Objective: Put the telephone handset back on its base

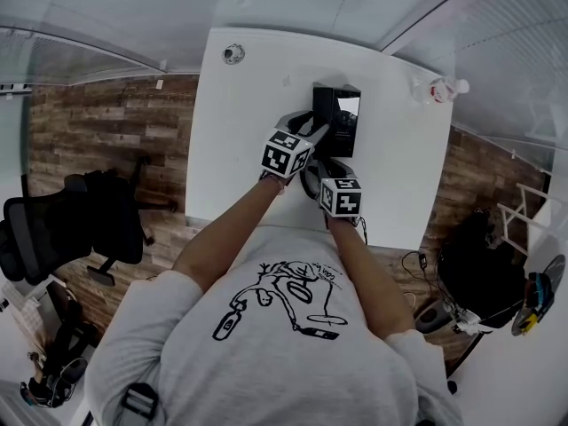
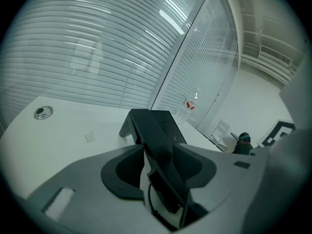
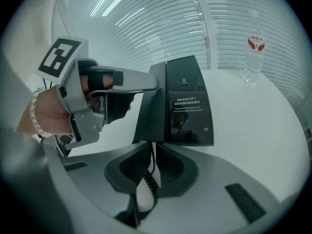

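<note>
Right tongs point(image 3: 151, 150) pinched the curly cord point(image 3: 152, 184). Left tongs point(image 2: 160, 147) squeezed the black handset point(image 2: 151, 126) at the side of the phone base point(image 3: 187, 101) on the white bench point(image 3: 253, 126).

Printed grey T-shirt point(image 1: 266, 362), bracelet point(image 3: 33, 113), grey left claw point(image 2: 158, 167)

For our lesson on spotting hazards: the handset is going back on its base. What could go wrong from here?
1. The right gripper pinches the coiled cord; a tug could pull the handset off line from the base.
2. The handset sits slanted in the left gripper, so it might seat crooked or slip.
</note>
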Tool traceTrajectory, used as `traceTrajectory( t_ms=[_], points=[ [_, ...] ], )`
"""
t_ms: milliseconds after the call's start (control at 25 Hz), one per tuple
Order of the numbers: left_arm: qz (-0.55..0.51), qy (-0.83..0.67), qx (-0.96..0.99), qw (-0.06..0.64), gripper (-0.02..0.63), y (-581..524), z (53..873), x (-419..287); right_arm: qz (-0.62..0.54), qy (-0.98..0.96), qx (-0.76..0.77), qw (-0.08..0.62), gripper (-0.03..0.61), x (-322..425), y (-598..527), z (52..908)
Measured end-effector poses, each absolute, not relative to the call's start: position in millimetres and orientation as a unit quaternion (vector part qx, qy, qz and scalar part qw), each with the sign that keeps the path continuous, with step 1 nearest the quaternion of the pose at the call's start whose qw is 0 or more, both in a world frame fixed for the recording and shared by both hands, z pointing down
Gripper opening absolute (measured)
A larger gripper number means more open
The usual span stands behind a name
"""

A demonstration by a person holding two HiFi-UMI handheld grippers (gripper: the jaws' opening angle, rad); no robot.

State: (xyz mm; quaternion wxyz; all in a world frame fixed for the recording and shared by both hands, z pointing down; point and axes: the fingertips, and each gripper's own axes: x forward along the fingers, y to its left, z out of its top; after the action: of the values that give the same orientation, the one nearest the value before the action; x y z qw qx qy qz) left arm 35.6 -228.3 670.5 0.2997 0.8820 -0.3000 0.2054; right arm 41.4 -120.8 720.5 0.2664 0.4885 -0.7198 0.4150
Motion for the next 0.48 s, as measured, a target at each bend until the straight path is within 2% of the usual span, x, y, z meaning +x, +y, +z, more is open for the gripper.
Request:
traceTrajectory(
  t_ms=[320, 480],
  points=[
    [0.242, -0.315, 0.876, 0.274, 0.155, -230.6, 681.3, 31.3, 0.463, -0.712, 0.453, 0.272, 0.028, 32.8, -121.1, 737.2],
    [0.244, -0.313, 0.878, 0.268, 0.155, -231.3, 681.1, 32.0, 0.445, -0.714, 0.468, 0.27, 0.028, 43.0, -119.8, 730.9]
  ],
)
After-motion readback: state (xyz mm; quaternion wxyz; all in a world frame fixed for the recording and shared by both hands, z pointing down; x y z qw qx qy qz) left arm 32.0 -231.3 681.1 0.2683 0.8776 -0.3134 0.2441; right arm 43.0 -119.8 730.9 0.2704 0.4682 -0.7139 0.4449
